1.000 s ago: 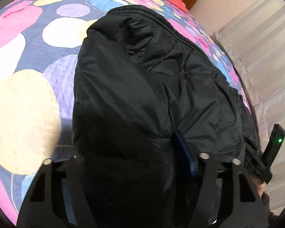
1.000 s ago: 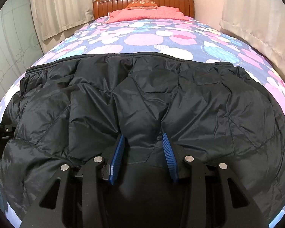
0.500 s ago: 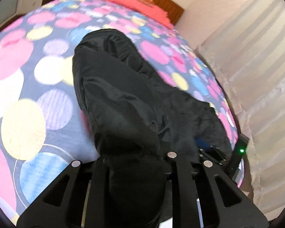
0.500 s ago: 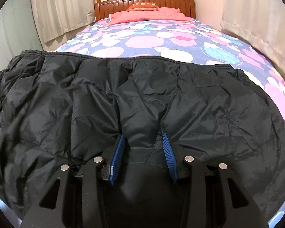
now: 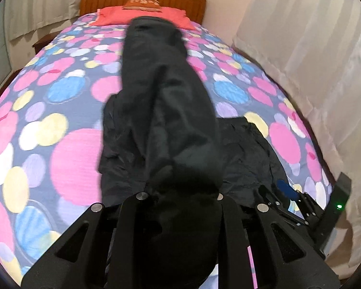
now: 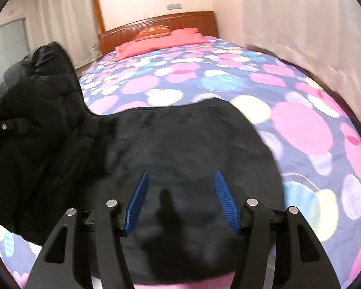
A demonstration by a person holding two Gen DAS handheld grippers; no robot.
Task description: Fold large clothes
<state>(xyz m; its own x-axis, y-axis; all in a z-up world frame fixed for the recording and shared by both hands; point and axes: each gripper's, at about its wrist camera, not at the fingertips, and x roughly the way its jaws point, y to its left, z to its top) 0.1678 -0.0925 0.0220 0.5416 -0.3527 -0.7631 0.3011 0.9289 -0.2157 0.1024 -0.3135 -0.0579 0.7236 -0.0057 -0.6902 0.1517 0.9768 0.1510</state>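
Where half a second ago its blue pads pinched a tuck of the garment, the right gripper (image 6: pixel 181 198) now stands with its jaws wide apart and nothing between them, poised just above the flat part of the black jacket (image 6: pixel 180 144). The left gripper (image 5: pixel 178 200) has swung round: we now look straight up the bed toward the headboard, where earlier the view ran slantwise toward the curtain. Its jaws are buried in a thick bunch of jacket cloth, so we cannot see the pads; the fabric rises out of the frame between them, clamped there and lifted clear of the bed. In the right wrist view the same lifted mass looms at far left, higher than half a second ago, with a bit of the left tool's black frame showing in it.

Both views are smeared by motion, and quilting lines on the jacket are hard to read. The lower hem is cut off by the gripper frames. In the left view the right gripper appears only in part at lower right, one blue pad and a green light.

The jacket is matte, puffy and creased, and lies across the foot of the bed. The bedspread (image 5: pixel 60 125) is blue-violet with pink, yellow, white and blue discs. Beyond lie red pillows (image 6: pixel 156 42) and a ribbed wooden headboard (image 5: pixel 142 1); pale pleated curtains (image 5: pixel 312 55) hang at right.
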